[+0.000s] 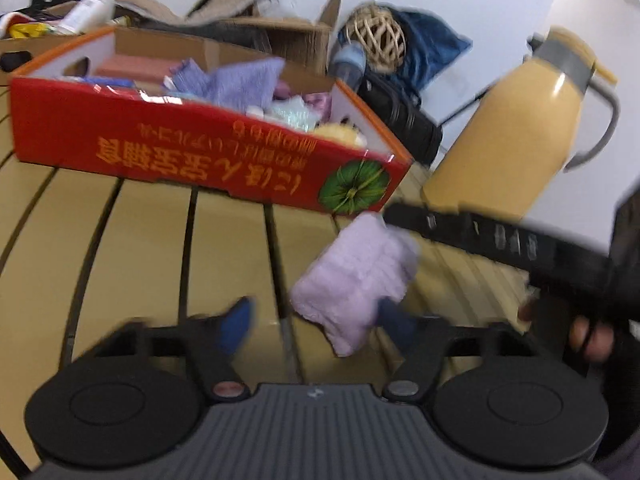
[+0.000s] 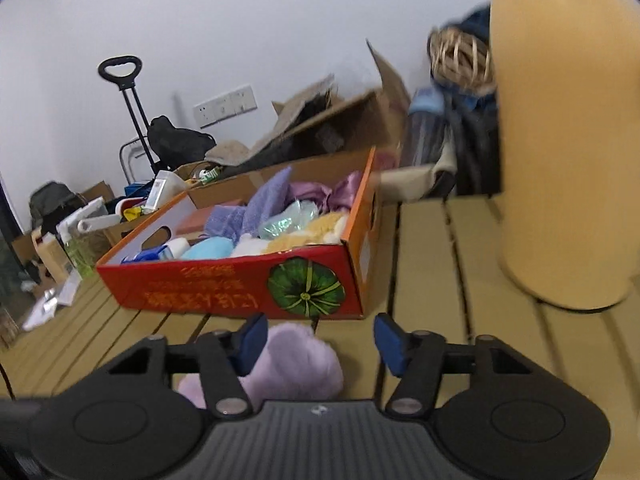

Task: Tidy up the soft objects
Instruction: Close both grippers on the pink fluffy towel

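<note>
Just in front of the red box (image 2: 240,280), both part-open grippers (image 1: 316,320) (image 2: 320,340) straddle a lilac cloth (image 1: 356,276), neither visibly clamping it, seemingly ready to lift it in.

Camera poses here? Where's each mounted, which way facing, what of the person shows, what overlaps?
Left wrist: on the left gripper, looking forward and down over the slatted table at the lilac fluffy cloth and red cardboard box; the right gripper and a hand show at right.
Right wrist: on the right gripper, facing the same box, cloth below; no hand visible.
Shared: box, cloth, yellow thermos jug, wicker ball.
</note>
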`<state>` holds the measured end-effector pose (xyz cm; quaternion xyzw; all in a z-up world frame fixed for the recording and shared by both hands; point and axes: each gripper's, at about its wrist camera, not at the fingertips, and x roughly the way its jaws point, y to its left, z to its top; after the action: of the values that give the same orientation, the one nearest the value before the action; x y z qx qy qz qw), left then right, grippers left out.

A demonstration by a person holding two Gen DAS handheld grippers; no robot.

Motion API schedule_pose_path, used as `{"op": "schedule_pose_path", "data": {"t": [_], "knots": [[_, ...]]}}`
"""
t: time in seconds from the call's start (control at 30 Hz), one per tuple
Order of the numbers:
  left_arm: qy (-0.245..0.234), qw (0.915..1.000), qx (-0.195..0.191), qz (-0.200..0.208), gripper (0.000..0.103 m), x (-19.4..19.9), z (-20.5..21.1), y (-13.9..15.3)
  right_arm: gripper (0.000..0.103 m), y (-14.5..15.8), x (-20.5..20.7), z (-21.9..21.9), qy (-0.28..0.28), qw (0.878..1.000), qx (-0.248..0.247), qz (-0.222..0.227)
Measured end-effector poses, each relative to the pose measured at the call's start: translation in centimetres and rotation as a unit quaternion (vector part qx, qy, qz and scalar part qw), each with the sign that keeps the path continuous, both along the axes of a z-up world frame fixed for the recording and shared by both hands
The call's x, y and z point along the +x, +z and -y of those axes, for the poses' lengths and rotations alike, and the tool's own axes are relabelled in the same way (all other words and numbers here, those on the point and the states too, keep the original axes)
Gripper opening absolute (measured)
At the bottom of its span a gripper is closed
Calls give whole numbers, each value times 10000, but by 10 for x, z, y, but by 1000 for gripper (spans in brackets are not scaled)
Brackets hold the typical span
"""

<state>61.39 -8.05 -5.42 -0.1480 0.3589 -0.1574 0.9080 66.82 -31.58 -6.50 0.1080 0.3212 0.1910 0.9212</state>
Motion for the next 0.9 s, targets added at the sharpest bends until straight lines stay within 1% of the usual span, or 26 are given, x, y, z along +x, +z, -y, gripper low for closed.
{"op": "schedule_pose_path", "data": {"t": [0.03,0.07,0.1,0.13,0.17,0.2,0.23,0.27,0.3,0.4,0.43,0.47,0.5,0.53,0.57,0.6,0.63,0.67,0.73,0.8,0.83,0.9], "knots": [[-8,10000,31,85,55,2,-5,-1,41,-5,7,0,-20,9998,100,-162],[81,9999,50,130,54,4,-12,-1,33,-10,8,1,28,9992,234,-314],[269,9994,74,197,54,5,-20,0,32,-12,4,3,89,9985,388,-381],[399,9988,57,273,54,5,-26,2,32,-13,-1,5,127,9978,505,-408],[409,9986,-30,331,54,6,-32,2,32,-13,-5,5,120,9977,560,-356],[374,9988,-132,292,56,9,-34,2,33,-12,-8,5,92,9979,575,-290],[317,9987,-314,245,59,11,-36,2,33,-11,-8,2,70,9981,559,-245],[222,9983,-489,221,63,13,-36,2,33,-13,-8,0,55,9981,550,-264],[156,9980,-571,230,65,15,-35,2,35,-16,-7,-1,16,9979,569,-311],[183,9977,-621,206,64,21,-33,1,38,-16,-10,2,-137,9968,708,-345],[207,9972,-697,165,59,22,-34,-1,40,-13,-12,4,-154,9967,741,-289],[222,9967,-764,126,56,24,-34,-2,46,-12,-14,6,-158,9965,786,-254],[208,9963,-832,90,49,25,-34,-3,49,-14,-13,7,-127,9958,863,-277],[177,9961,-865,52,42,28,-34,-5,49,-16,-13,8,-104,9953,910,-328],[124,9960,-890,6,38,29,-34,-7,48,-19,-11,7,-88,9948,918,-436],[58,9957,-927,-15,31,29,-33,-8,45,-22,-10,4,-45,9947,889,-517],[28,9958,-913,4,29,28,-33,-8,43,-24,-11,3,5,9950,858,-509],[27,9962,-865,31,27,26,-32,-8,36,-25,-11,0,82,9955,813,-479],[-9,9968,-799,78,21,24,-30,-6,31,-26,-10,-1,111,9951,868,-465],[-20,9971,-755,135,18,19,-29,-3,26,-26,-10,0,79,9945,910,-517],[-41,9972,-730,180,18,14,-29,0,25,-24,-13,0,49,9942,934,-534],[-86,9972,-663,335,17,0,-29,9,24,-14,-27,-3,46,9950,910,-400]]}}
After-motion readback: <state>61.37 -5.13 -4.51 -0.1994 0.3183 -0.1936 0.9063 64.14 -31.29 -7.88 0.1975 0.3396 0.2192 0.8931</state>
